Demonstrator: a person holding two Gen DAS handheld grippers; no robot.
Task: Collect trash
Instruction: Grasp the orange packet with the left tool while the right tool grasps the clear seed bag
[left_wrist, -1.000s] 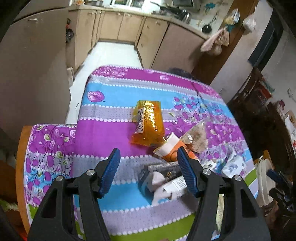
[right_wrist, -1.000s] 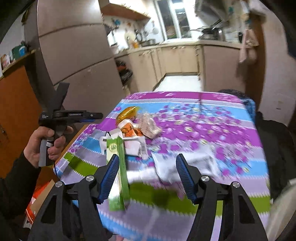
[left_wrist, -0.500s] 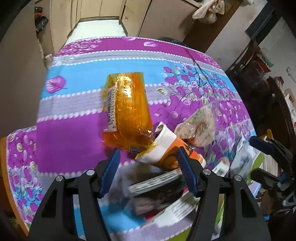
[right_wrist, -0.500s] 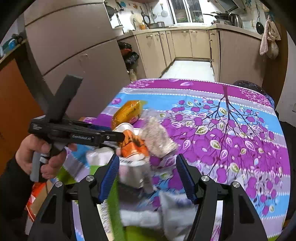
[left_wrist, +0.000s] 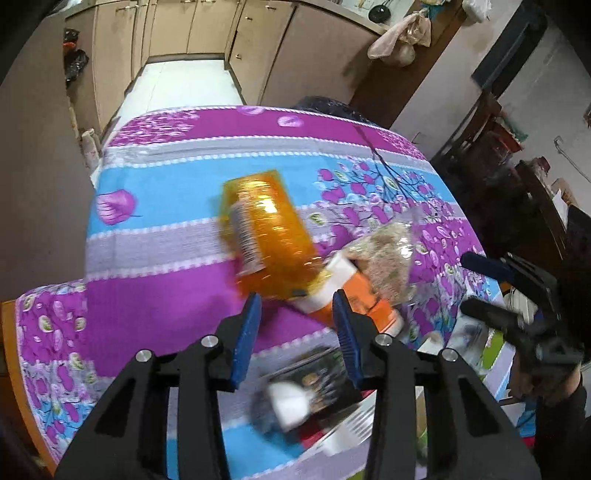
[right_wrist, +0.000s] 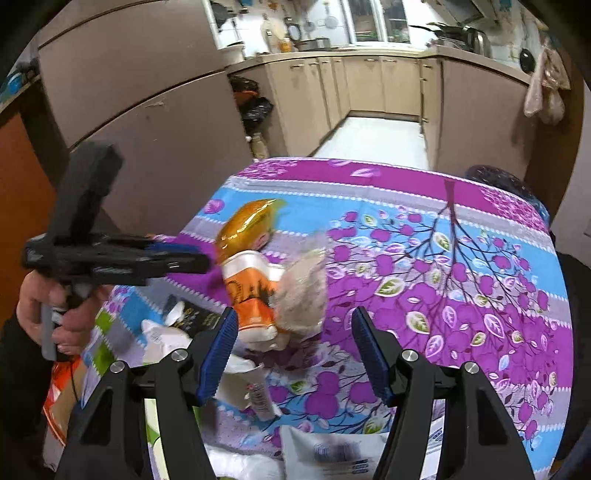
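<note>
Both tongs, left (left_wrist: 297, 301) and right (right_wrist: 291, 332), are hanging open over the desk (left_wrist: 155, 295); orange packet (left_wrist: 267, 236) is half blurred, and the wrappers (left_wrist: 306, 395) below are smearing into mush.

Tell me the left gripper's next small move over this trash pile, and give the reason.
Probably ease the left gripper forward and down a little until its open jaws straddle the near end of the orange wrapper, then close. The jaws stand apart and hold nothing, and that wrapper lies directly ahead on the tablecloth, overlapping the orange-and-white packet.
</note>
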